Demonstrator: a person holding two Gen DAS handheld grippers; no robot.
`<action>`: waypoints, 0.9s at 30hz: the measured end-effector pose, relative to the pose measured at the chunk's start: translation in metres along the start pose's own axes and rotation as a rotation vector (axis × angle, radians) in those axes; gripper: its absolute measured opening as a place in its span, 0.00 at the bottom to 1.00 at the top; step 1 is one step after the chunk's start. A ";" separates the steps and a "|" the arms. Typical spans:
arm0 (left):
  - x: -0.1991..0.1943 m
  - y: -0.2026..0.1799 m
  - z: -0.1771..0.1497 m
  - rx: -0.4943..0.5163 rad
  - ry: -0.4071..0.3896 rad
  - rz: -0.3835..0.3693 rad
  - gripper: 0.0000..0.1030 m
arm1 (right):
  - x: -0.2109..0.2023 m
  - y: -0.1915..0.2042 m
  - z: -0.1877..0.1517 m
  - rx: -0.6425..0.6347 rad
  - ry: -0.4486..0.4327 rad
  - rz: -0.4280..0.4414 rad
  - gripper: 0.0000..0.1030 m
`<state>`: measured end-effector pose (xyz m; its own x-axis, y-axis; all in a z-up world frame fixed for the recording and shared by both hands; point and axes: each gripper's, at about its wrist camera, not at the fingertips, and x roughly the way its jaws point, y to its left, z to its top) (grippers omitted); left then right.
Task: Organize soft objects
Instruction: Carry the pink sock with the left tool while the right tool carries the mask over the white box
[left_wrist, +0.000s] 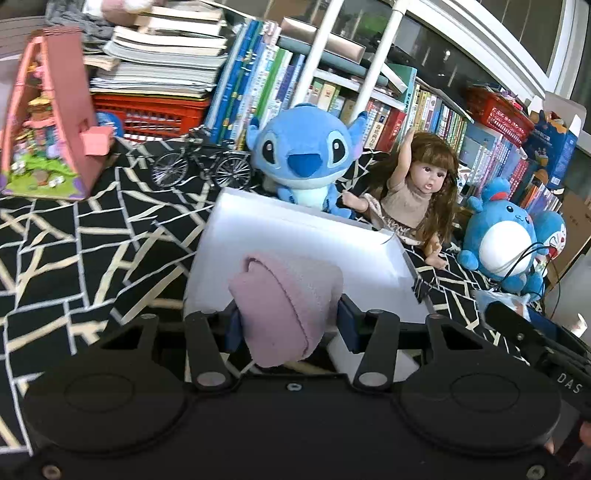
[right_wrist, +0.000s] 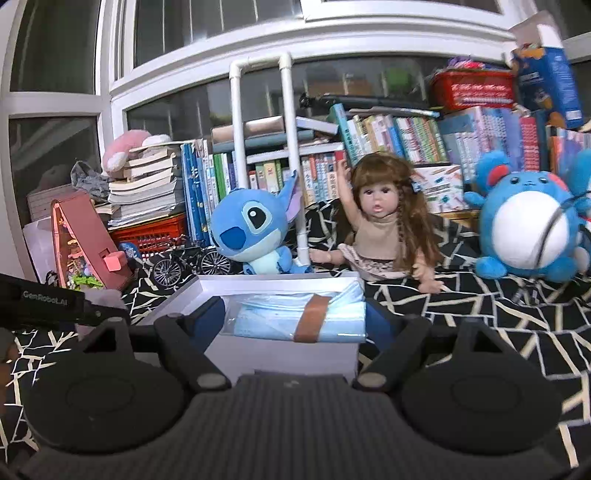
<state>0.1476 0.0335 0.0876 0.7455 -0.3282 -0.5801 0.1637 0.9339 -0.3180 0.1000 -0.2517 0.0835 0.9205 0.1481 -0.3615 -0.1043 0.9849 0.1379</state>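
the left gripper (left_wrist: 286, 326) was clamped on a rolled pink cloth (left_wrist: 284, 306), while the right gripper (right_wrist: 295, 317) gripped a wide pack of blue cloths (right_wrist: 299, 317) above the white box (right_wrist: 258, 286).

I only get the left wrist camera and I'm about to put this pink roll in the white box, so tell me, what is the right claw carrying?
Observer: The right claw is shut on a light-blue folded pack.
Operator: Where is it relative to the box?
Observer: It shows over the open top of the white box, near the front wall.
Operator: Is it wrapped?
Observer: Yes, in clear plastic, with a brown band around it.
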 end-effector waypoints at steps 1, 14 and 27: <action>0.005 -0.002 0.006 0.003 0.007 -0.003 0.47 | 0.006 -0.002 0.005 -0.005 0.012 0.009 0.79; 0.106 -0.013 0.076 0.010 0.238 0.002 0.47 | 0.136 -0.017 0.048 -0.021 0.431 0.102 0.79; 0.157 -0.013 0.056 0.036 0.334 0.039 0.47 | 0.183 -0.014 0.010 0.000 0.565 0.063 0.80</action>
<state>0.2984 -0.0221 0.0430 0.5002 -0.3144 -0.8068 0.1664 0.9493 -0.2668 0.2739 -0.2390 0.0246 0.5678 0.2318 -0.7898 -0.1526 0.9725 0.1758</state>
